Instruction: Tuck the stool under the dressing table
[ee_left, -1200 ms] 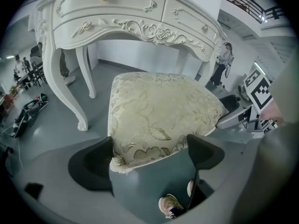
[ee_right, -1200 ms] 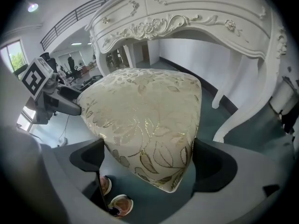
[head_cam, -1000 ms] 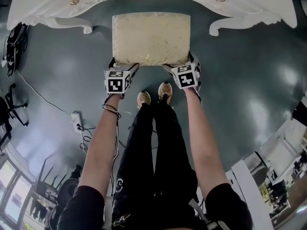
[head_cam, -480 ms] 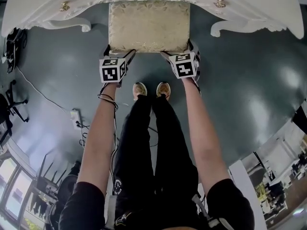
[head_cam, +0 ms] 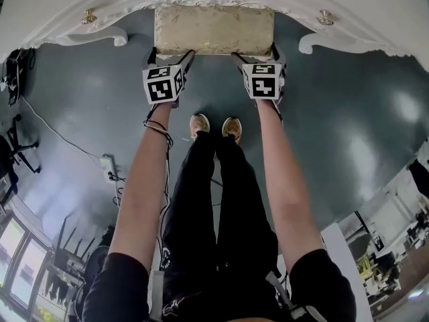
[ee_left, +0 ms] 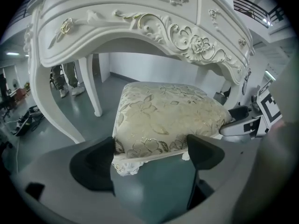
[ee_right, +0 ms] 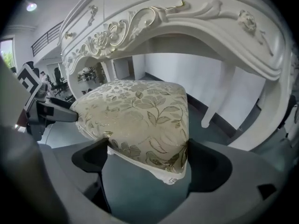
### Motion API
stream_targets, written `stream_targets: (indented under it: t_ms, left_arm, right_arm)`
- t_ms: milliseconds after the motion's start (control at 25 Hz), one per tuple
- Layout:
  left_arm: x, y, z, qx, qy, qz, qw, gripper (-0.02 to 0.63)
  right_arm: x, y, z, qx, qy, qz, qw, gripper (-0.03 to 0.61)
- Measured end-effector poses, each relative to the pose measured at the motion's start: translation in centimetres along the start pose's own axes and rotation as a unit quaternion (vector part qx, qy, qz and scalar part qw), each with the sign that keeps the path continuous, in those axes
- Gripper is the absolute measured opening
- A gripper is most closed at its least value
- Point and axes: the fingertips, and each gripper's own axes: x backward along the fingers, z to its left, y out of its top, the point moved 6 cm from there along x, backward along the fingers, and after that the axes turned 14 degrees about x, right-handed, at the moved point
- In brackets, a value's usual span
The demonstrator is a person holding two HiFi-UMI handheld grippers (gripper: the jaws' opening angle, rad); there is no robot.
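The stool [head_cam: 213, 29] has a cream cushion with a gold floral pattern. Its far part lies hidden beneath the white carved dressing table [head_cam: 67, 12]. My left gripper [head_cam: 171, 54] is shut on the stool's near left corner, with both pads against the cushion edge [ee_left: 166, 115]. My right gripper [head_cam: 255, 54] clasps the near right corner. Its jaws have just been closing with the cushion corner [ee_right: 135, 111] between them, and both pads touch it. In the left gripper view the jaws [ee_left: 150, 153] straddle the corner; the right gripper [ee_right: 147, 160] does the same.
The table's curved legs [head_cam: 120, 40] [head_cam: 305, 43] stand on either side of the stool, on a grey-green floor. A power strip with cables [head_cam: 107, 168] lies at the left. The person's feet [head_cam: 214, 126] are just behind the grippers.
Both grippers and the stool have slid away from the person toward the table. More of the cushion now lies under the table top, and the feet have stepped forward.
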Motion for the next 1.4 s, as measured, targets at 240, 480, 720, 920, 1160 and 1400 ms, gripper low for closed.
stream_targets:
  t_ms: [240, 480, 720, 920, 1160, 1400]
  left_arm:
    - [-2.1, 2.3, -0.1, 0.018, 0.025, -0.035, 0.9989, 0.5]
    - [-3.7, 4.1, 0.0, 0.019, 0.028, -0.059, 0.9977, 0.5]
    - [-4.9, 5.7, 0.1, 0.026, 0.034, -0.079, 0.9959, 0.5]
    - [-5.6, 6.5, 0.2, 0.025, 0.03, -0.082, 0.9959, 0.5]
    - [-5.2, 6.4, 0.1, 0.027, 0.029, -0.089, 0.9952, 0.5]
    - [0.2, 5.3, -3.0, -0.036, -0.001, -0.093, 0.995, 0.5]
  right_arm:
    - [-1.6, 1.8, -1.6, -0.019, -0.034, -0.012, 0.999, 0.538]
    - [-3.0, 3.0, -2.6, -0.029, -0.055, -0.035, 0.997, 0.531]
    - [-4.0, 4.3, -3.5, -0.034, -0.063, -0.048, 0.996, 0.531]
    - [-4.7, 5.0, -4.1, -0.033, -0.066, -0.049, 0.996, 0.531]
    - [-4.2, 5.1, -4.1, -0.032, -0.067, -0.061, 0.995, 0.531]
    - [1.4, 5.3, -2.4, -0.012, -0.068, -0.107, 0.992, 0.495]
